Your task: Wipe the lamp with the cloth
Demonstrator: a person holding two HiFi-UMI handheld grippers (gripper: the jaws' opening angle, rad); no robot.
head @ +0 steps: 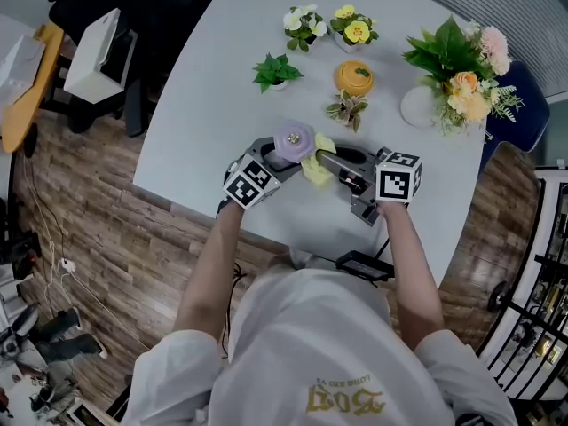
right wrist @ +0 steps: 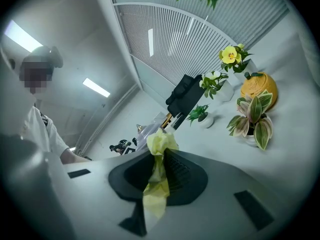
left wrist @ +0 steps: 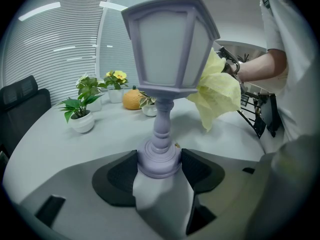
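We see a light purple lamp (left wrist: pixel 167 49), a pale yellow cloth (left wrist: pixel 217 94), a white table (head: pixel 213 105) and a brown floor (head: pixel 89 229) with plank stripes

Open counter (head: pixel 200 122) is left to the left of the lamp (head: pixel 294 140) and along the near edge. Beyond it, passage is barred by a green plant (head: pixel 277 71), flower pots (head: pixel 303 27), an orange pot (head: pixel 354 78) and, far right, a bouquet (head: pixel 461 69).

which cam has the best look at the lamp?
Left gripper view: the lamp stands whole, base clamped in the left tool, cloth against its shade. Head view shows only its top. Right gripper view hardly shows it.
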